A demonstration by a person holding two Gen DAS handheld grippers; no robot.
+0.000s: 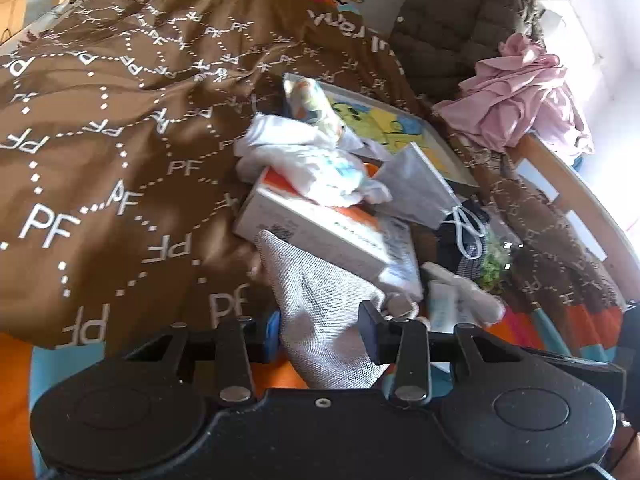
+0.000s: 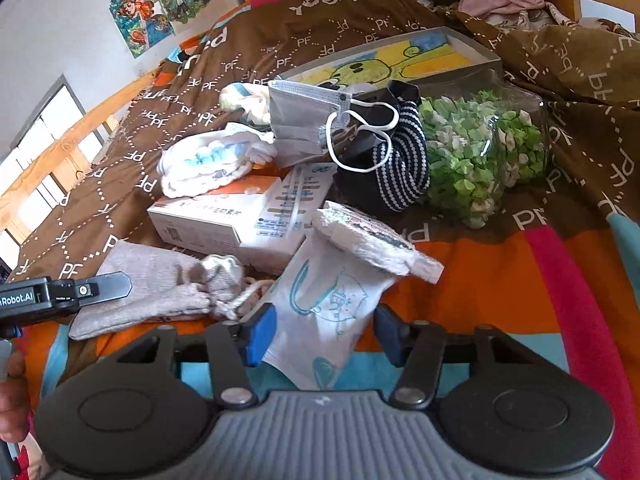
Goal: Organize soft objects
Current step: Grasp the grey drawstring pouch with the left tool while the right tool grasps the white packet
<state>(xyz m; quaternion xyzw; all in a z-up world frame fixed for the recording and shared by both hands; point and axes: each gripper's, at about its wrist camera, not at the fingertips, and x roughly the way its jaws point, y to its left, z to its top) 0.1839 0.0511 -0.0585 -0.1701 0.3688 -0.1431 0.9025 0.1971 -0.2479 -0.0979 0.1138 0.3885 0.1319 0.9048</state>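
Sorting soft clutter on a bed, both hand-held grippers low over the pile

Left hand-held gripper (image 1: 320, 330) has its jaws spread around a grey woven drawstring pouch (image 1: 320, 308), pads near the cloth but firm contact cannot be told; the pouch lies on the brown PF-print bedspread (image 1: 100, 140), just beside a white and orange carton (image 1: 304, 224). Right hand-held gripper (image 2: 325, 334) is partly open astride a white printed cloth bag (image 2: 324, 304), left blue pad (image 2: 260, 334) touching its edge, right pad just clear. White bundled socks (image 2: 208, 160) sit on the carton, grey face mask (image 2: 308, 120) behind, striped dark sock (image 2: 400, 160) beside a clear bag of green paper bits (image 2: 480, 148). Pink garment (image 1: 520, 96) on the wooden bed rail
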